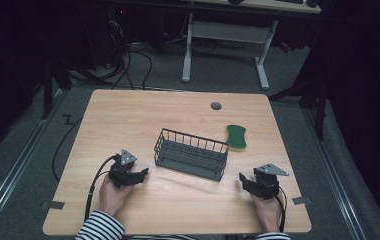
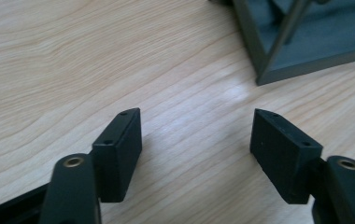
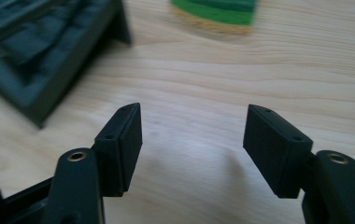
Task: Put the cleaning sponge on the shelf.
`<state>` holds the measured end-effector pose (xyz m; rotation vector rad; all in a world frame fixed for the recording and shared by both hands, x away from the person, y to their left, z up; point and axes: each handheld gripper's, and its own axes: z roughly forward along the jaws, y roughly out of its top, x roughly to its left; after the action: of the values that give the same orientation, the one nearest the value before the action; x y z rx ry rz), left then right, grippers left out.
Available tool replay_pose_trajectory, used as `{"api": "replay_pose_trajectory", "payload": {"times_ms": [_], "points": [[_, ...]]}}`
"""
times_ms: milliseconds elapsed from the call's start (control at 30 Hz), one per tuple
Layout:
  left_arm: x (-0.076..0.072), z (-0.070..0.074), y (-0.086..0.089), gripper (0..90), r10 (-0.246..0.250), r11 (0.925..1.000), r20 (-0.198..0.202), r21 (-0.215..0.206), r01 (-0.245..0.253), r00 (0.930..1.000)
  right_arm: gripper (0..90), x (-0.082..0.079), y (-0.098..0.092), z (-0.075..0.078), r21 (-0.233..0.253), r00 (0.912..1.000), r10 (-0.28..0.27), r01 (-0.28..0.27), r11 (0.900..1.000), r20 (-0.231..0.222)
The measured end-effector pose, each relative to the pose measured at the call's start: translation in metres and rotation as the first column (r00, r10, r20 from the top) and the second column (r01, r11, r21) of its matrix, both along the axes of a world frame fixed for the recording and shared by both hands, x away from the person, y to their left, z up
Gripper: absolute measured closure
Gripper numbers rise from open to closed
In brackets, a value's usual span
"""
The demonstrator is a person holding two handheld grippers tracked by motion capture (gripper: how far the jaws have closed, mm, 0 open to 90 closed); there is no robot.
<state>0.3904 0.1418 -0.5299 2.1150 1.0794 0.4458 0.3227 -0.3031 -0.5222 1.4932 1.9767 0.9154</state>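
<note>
Dark grey wire basket (image 1: 192, 154) sits at the centre of the high view on the light wooden table (image 1: 178, 205), a green wavy sponge (image 1: 236, 136) just right of it. Left gripper (image 1: 141, 174) at lower left and right gripper (image 1: 242, 181) at lower right both gape, holding nothing.

Dim room: grey carpet floor (image 1: 298, 130), white-legged desk (image 1: 225, 30), perhaps cables (image 1: 143, 60) beneath.

Your left gripper (image 1: 140, 175) is sitting near the table's (image 1: 128, 115) near-left edge, its jaws gaping over bare wood. The wire basket (image 1: 192, 154) is blocking mid-table between your hands. Beyond your right gripper (image 1: 244, 181), wood is lying open up to the green sponge (image 1: 236, 136) toward the right edge.
</note>
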Motion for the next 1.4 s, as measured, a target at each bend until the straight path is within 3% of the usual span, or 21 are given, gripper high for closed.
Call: {"api": "replay_pose_trajectory", "payload": {"times_ms": [167,267,500,567,633,700,833,900,1100,1400], "points": [[-0.001,0.01,-0.009,39.2,-0.041,0.999,0.004,-0.018,0.041,0.9991,44.3,-0.006,0.013,0.001,0.018,0.9974,0.072,-0.072,0.997,0.006],[0.002,0.014,-0.018,40.8,-0.073,0.9972,0.004,-0.017,0.073,0.9973,45.7,-0.009,0.027,0.0,0.018,0.991,0.134,-0.134,0.991,-0.002],[0.007,0.016,-0.027,42.6,-0.091,0.9956,0.006,-0.023,0.091,0.9958,46.4,-0.008,0.038,-0.003,0.039,0.9824,0.186,-0.185,0.982,-0.02],[0.009,0.016,-0.031,47.1,-0.113,0.993,0.006,-0.033,0.113,0.9936,53.2,-0.008,0.043,-0.004,0.047,0.9755,0.219,-0.217,0.975,-0.024],[0.011,0.014,-0.033,51.3,-0.113,0.9926,0.005,-0.044,0.113,0.9936,58.5,-0.006,0.045,-0.004,0.086,0.9678,0.249,-0.245,0.966,-0.036],[0.012,0.013,-0.034,55.1,-0.109,0.9926,0.002,-0.055,0.109,0.9941,62.7,-0.004,0.048,-0.004,0.094,0.9623,0.269,-0.264,0.96,-0.042],[0.012,0.013,-0.036,61.4,-0.119,0.9916,0.012,-0.049,0.12,0.9928,67.8,0.0,0.053,-0.004,0.093,0.958,0.282,-0.276,0.957,-0.053],[0.012,0.013,-0.036,63.6,-0.114,0.9922,0.023,-0.047,0.115,0.9932,71.7,0.0,0.056,-0.002,0.072,0.9563,0.29,-0.287,0.955,-0.038],[0.015,0.012,-0.036,77.3,-0.107,0.9919,0.035,-0.066,0.109,0.9937,80.7,0.003,0.059,0.0,0.055,0.9604,0.278,-0.277,0.959,-0.017],[0.019,0.013,-0.031,85.6,-0.09,0.9924,0.024,-0.082,0.091,0.9957,83.5,0.007,0.061,0.0,0.066,0.9617,0.273,-0.27,0.96,-0.028]]}}
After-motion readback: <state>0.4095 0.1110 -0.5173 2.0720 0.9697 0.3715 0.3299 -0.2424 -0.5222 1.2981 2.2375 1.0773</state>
